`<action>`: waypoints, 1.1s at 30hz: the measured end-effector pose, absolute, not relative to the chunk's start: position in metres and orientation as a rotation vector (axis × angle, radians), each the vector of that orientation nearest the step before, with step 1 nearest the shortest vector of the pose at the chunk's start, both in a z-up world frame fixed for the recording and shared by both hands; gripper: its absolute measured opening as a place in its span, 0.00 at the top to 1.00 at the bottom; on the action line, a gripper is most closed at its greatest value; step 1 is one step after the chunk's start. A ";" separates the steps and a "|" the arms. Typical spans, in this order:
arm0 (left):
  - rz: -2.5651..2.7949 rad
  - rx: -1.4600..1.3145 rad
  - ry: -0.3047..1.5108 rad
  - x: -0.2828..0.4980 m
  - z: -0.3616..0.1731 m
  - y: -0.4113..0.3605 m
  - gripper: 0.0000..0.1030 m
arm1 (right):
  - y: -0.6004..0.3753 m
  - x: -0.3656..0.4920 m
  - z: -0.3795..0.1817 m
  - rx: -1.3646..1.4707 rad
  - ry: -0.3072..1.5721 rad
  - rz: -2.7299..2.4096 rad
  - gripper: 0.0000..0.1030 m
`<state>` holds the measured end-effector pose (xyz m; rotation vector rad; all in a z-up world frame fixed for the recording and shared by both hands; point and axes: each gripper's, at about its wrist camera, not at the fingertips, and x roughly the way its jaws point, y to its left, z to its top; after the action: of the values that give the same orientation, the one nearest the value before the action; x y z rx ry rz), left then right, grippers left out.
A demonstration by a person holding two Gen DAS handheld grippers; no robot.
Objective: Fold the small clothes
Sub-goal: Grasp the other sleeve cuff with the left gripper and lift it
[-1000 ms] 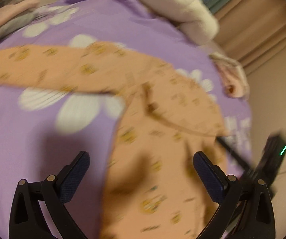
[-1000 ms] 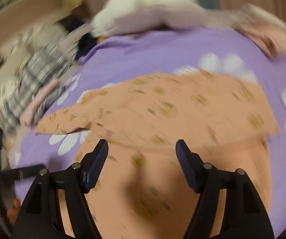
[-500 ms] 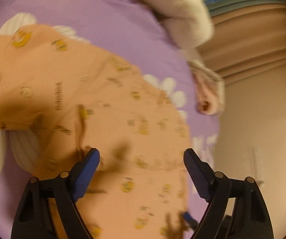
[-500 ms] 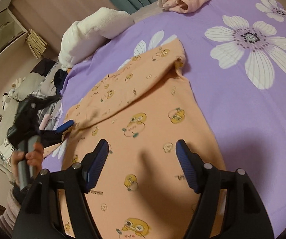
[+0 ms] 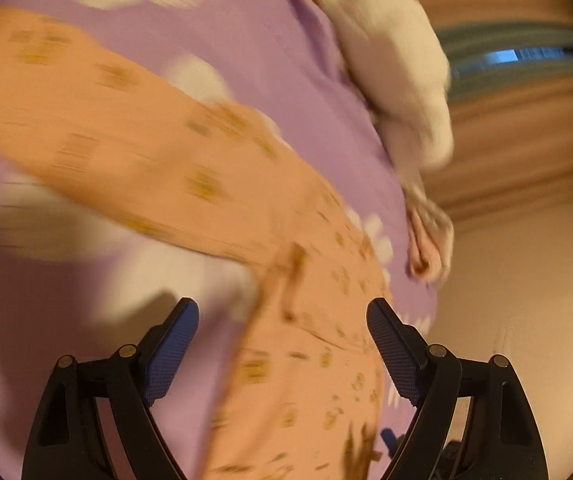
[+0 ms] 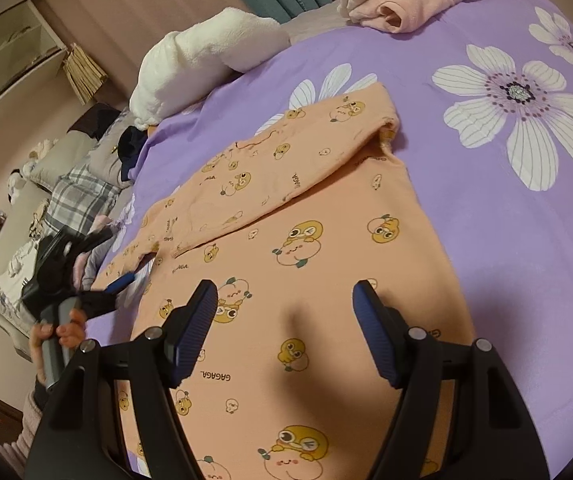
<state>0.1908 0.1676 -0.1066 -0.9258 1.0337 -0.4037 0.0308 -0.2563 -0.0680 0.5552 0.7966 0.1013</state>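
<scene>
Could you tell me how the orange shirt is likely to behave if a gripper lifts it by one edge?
The orange shirt will probably droop limply: its sleeve already lies folded flat across the body. It looks thin and light, hugging the purple bedspread. On that soft-looking cover it may drag and bunch rather than slide cleanly.

The orange shirt (image 6: 286,216) is soft, matt cloth with printed cartoons. The purple bedspread (image 6: 506,220) looks smooth and velvety. The white blanket (image 6: 206,60) is fluffy. Gripper pads (image 6: 194,336) are ribbed blue rubber.
</scene>
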 end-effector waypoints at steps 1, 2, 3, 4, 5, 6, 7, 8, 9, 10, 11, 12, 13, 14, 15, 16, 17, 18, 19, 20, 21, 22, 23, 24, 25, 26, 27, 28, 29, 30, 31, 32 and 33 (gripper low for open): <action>-0.365 -0.942 1.021 0.188 -0.108 0.182 0.17 | -0.255 0.031 -0.067 0.558 0.797 0.104 0.31; -0.323 -0.960 1.007 0.185 -0.109 0.199 0.17 | -0.253 0.031 -0.067 0.561 0.799 0.107 0.31; -0.276 -0.988 0.990 0.181 -0.112 0.221 0.17 | -0.251 0.032 -0.066 0.562 0.801 0.111 0.31; -0.244 -1.015 0.976 0.178 -0.116 0.236 0.17 | -0.248 0.031 -0.066 0.559 0.803 0.113 0.31; -0.207 -1.060 0.954 0.173 -0.120 0.257 0.17 | -0.245 0.031 -0.065 0.553 0.808 0.116 0.31; -0.186 -1.090 0.936 0.170 -0.123 0.272 0.17 | -0.240 0.033 -0.065 0.543 0.815 0.120 0.31; -0.156 -1.116 0.914 0.168 -0.126 0.286 0.17 | -0.236 0.033 -0.064 0.538 0.818 0.122 0.31; -0.130 -1.134 0.898 0.167 -0.129 0.295 0.17 | -0.232 0.034 -0.064 0.534 0.821 0.129 0.31; -0.113 -1.171 0.873 0.167 -0.134 0.308 0.17 | -0.229 0.036 -0.064 0.530 0.827 0.138 0.31; -0.113 -1.207 0.852 0.167 -0.139 0.317 0.17 | -0.224 0.037 -0.064 0.527 0.835 0.145 0.31; -0.117 -1.244 0.832 0.169 -0.143 0.323 0.17 | -0.218 0.039 -0.065 0.522 0.844 0.152 0.31; -0.123 -1.276 0.810 0.171 -0.145 0.329 0.17 | -0.215 0.039 -0.065 0.518 0.849 0.155 0.31; -0.125 -1.286 0.794 0.173 -0.144 0.331 0.17 | -0.210 0.041 -0.066 0.511 0.856 0.161 0.31; -0.123 -1.287 0.782 0.176 -0.144 0.334 0.17 | -0.206 0.042 -0.066 0.504 0.861 0.169 0.31; -0.112 -1.289 0.773 0.181 -0.143 0.338 0.17 | -0.202 0.043 -0.066 0.498 0.864 0.174 0.31; -0.106 -1.295 0.765 0.186 -0.144 0.340 0.17 | -0.199 0.045 -0.067 0.492 0.869 0.178 0.31; -0.102 -1.302 0.758 0.191 -0.145 0.342 0.17 | -0.196 0.046 -0.067 0.487 0.873 0.181 0.31; -0.089 -1.308 0.751 0.195 -0.146 0.346 0.17 | -0.194 0.048 -0.066 0.481 0.877 0.184 0.31; -0.079 -1.316 0.746 0.199 -0.146 0.348 0.17 | -0.191 0.049 -0.066 0.474 0.880 0.185 0.31; -0.074 -1.321 0.744 0.202 -0.146 0.351 0.17 | -0.190 0.050 -0.065 0.471 0.881 0.188 0.31; -0.063 -1.315 0.750 0.207 -0.145 0.351 0.17 | -0.188 0.052 -0.065 0.468 0.882 0.192 0.31; -0.052 -1.307 0.758 0.210 -0.145 0.351 0.17 | -0.188 0.053 -0.065 0.467 0.882 0.193 0.31; -0.041 -1.301 0.766 0.214 -0.145 0.350 0.17 | -0.186 0.053 -0.065 0.465 0.882 0.193 0.31; -0.035 -1.291 0.770 0.217 -0.143 0.349 0.17 | -0.184 0.054 -0.065 0.464 0.883 0.194 0.31; -0.030 -1.280 0.776 0.215 -0.144 0.351 0.17 | -0.183 0.054 -0.066 0.463 0.886 0.196 0.31; -0.013 -1.263 0.792 0.217 -0.144 0.350 0.18 | -0.180 0.055 -0.067 0.461 0.890 0.197 0.31; -0.005 -1.248 0.798 0.217 -0.143 0.351 0.20 | -0.178 0.055 -0.068 0.457 0.896 0.199 0.31; 0.002 -1.226 0.807 0.217 -0.143 0.349 0.22 | -0.176 0.055 -0.069 0.453 0.901 0.202 0.31; 0.017 -1.184 0.826 0.219 -0.141 0.346 0.27 | -0.175 0.055 -0.069 0.450 0.905 0.208 0.31; 0.029 -1.152 0.846 0.218 -0.142 0.345 0.36 | -0.173 0.055 -0.070 0.449 0.907 0.214 0.31; 0.045 -1.126 0.865 0.218 -0.141 0.344 0.43 | -0.172 0.055 -0.070 0.450 0.908 0.218 0.31; 0.063 -1.106 0.881 0.218 -0.142 0.344 0.55 | -0.172 0.054 -0.070 0.449 0.907 0.220 0.31; 0.080 -1.097 0.896 0.219 -0.143 0.345 0.64 | -0.171 0.054 -0.069 0.449 0.905 0.219 0.31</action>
<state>0.2191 0.3445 -0.1428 -1.0968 0.8959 0.0797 0.0538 -0.1715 -0.0695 0.4495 0.9054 0.2185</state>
